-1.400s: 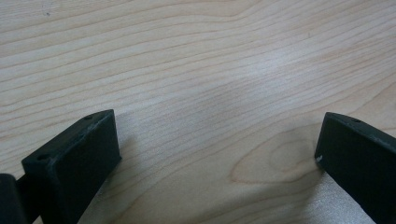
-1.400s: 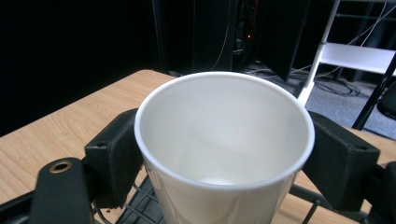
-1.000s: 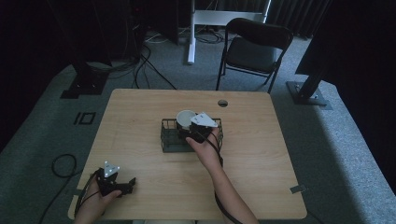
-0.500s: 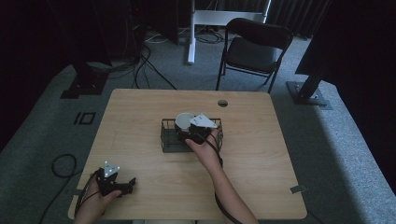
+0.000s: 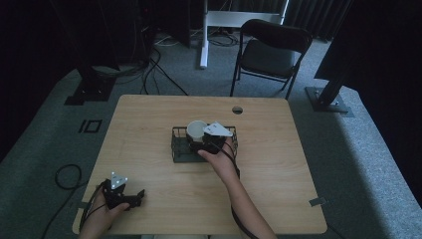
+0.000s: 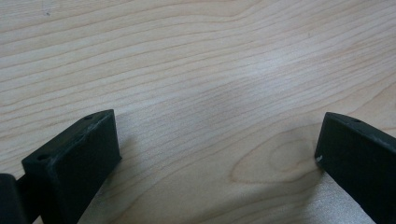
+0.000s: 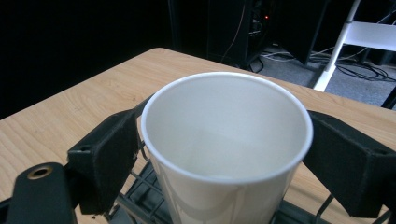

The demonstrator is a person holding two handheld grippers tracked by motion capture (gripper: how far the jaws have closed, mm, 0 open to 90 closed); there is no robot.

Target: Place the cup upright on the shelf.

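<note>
Over the basket [image 5: 181, 149] mid-worktop, right gripper [image 7: 224, 154] pinches the cup [image 7: 227, 140]; left gripper [image 6: 217, 154] sits spread at 7 o'clock. Guessing the cup gets lowered in next.

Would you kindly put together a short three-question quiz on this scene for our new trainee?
1. True or false: the left gripper rests near the table's front left corner with its jaws apart and nothing between them.
2. Multiple choice: what does the right gripper hold? A) a black mug B) a white paper cup C) a spoon
3. Fill in: the cup is held over a black wire ______ at the middle of the table.

Key: 1 true; 2 B; 3 basket.
</note>
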